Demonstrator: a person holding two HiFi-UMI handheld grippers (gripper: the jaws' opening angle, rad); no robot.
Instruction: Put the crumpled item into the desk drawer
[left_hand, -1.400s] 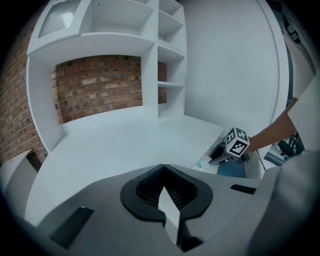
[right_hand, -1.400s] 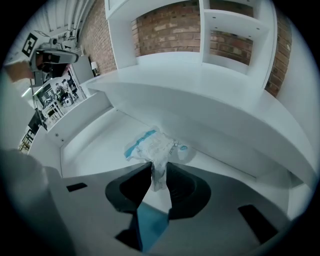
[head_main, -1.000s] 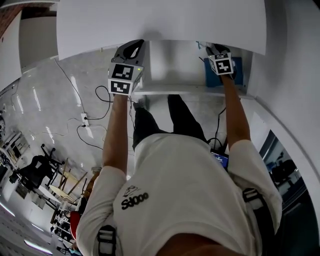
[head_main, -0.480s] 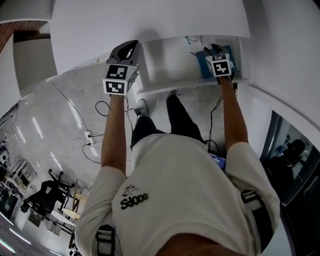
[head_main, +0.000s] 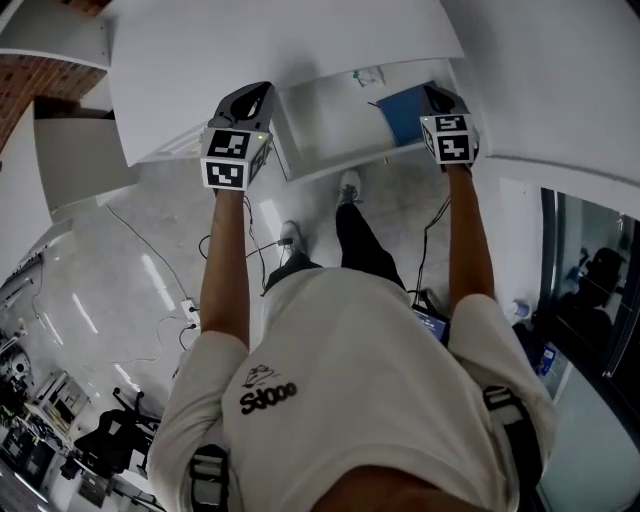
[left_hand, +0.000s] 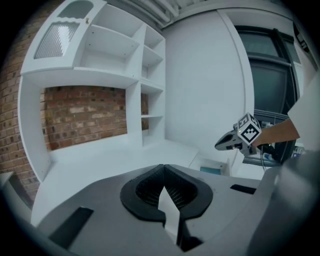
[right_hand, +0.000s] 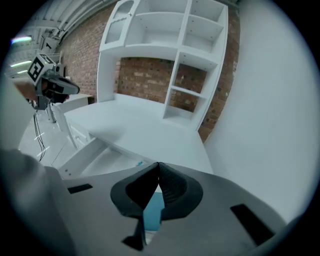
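Crumpled item (head_main: 367, 77): prob. the small pale scrap w/ a teal tinge at the far edge of the open desk drawer (head_main: 330, 120), ahead and to the left of your right gripper (head_main: 438, 96). It's too small to tell its shape, long axis or which way it points.

Both your arms are stretched fwd, forearms bare, marker cubes facing up. Your left gripper (head_main: 263, 92) is just outside the drawer's left side, level w/ the desk edge. Its jaws are together, tips meeting, nothing between them. Your right gripper is over the drawer's right front corner, above a blue flat item (head_main: 403, 108) lying in the drawer. Its jaws are also closed tip to tip, empty; only blue shows through the gap below the tips.

The drawer sits between the two grippers, pulled out toward you, long side running gripper to gripper.

White desk top (head_main: 280, 50) lies beyond both grippers. White shelving unit (right_hand: 165, 40) on it, brick wall (left_hand: 85, 115) behind. Pale glossy floor (head_main: 130, 250) below the left gripper, w/ cables (head_main: 160, 245). Dark glazing (head_main: 590, 290) is off to the right.
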